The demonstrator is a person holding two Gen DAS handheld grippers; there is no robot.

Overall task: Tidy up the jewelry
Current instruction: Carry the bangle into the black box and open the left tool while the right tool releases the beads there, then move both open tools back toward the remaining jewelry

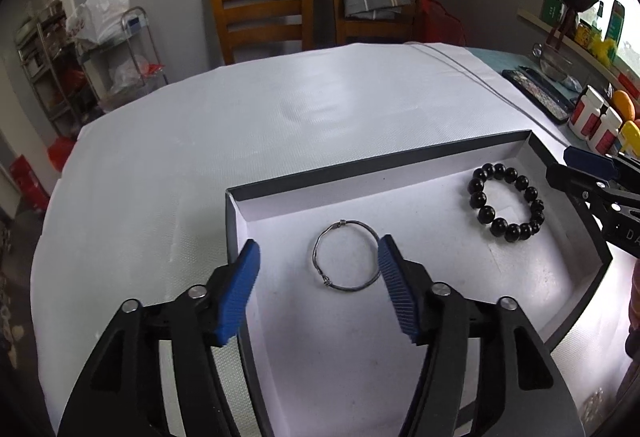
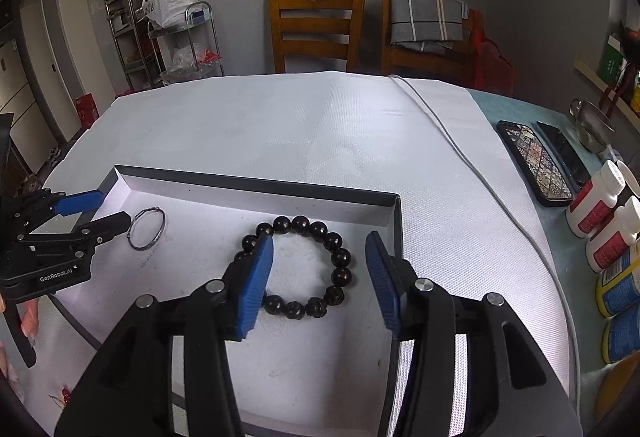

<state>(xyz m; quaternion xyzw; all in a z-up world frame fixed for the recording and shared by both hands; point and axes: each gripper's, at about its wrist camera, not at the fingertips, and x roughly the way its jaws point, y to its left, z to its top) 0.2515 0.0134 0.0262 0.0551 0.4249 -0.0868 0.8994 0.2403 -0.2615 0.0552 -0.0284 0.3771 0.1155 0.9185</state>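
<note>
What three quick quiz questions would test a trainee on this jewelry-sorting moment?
1. True or false: the silver bangle and the black bead bracelet both lie inside the shallow box.
2. Which gripper has the bead bracelet in front of it? A) left gripper B) right gripper
3. Fill in: neither gripper's pads press on any jewelry, so both stand ____.

Key:
1. True.
2. B; the left one frames the bangle.
3. Open.
</note>
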